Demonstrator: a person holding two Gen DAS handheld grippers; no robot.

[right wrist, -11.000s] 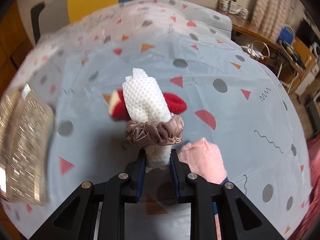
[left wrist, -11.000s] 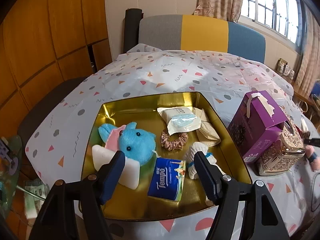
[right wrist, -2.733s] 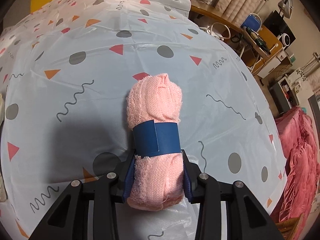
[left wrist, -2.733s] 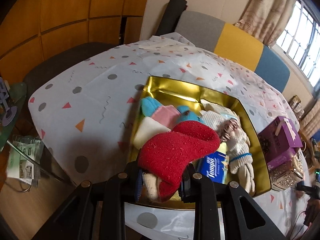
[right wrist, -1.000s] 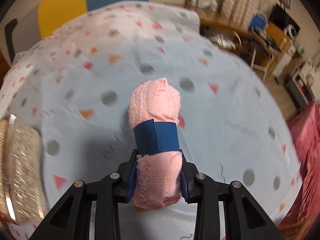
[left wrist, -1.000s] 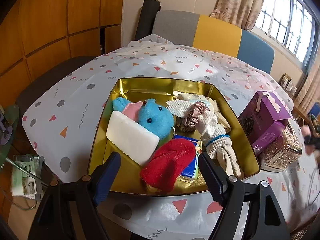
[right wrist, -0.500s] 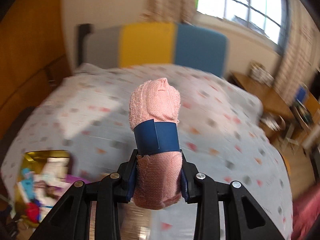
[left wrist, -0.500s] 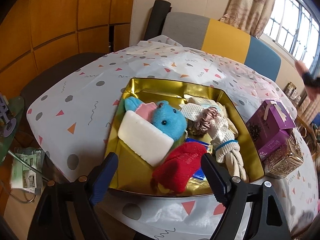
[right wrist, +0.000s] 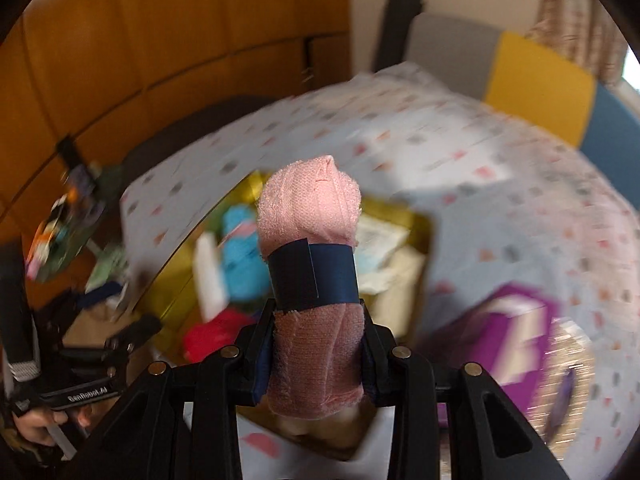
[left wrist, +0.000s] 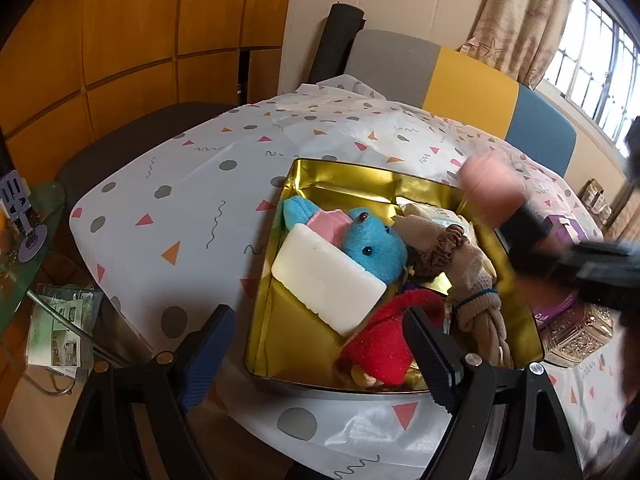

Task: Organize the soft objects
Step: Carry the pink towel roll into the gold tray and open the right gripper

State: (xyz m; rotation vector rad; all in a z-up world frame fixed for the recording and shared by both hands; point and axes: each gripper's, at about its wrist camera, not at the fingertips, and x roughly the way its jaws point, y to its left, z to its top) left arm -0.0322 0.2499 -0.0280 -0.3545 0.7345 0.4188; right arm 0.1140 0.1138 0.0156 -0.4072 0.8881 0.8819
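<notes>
My right gripper (right wrist: pixel 318 344) is shut on a rolled pink towel (right wrist: pixel 310 208) with a dark blue band, held in the air over the right side of the gold tin (left wrist: pixel 276 344); the towel shows blurred in the left wrist view (left wrist: pixel 490 192). The tin holds a blue plush toy (left wrist: pixel 374 248), a white sponge (left wrist: pixel 326 284), a red sock (left wrist: pixel 388 344), a brown scrunchie (left wrist: pixel 444 246) and knotted white gloves (left wrist: pixel 478 308). My left gripper (left wrist: pixel 320 354) is open and empty at the tin's near edge.
A purple box (left wrist: pixel 560 232) and a glittery gold bag (left wrist: pixel 580 332) stand right of the tin. The patterned tablecloth (left wrist: pixel 192 220) covers the table. A glass side table (left wrist: pixel 28 240) stands at the left; a colour-block sofa (left wrist: pixel 472 92) is behind.
My right gripper has swung the pink towel from the far side of the table to above the tin. My left gripper stays open at the tin's near edge.
</notes>
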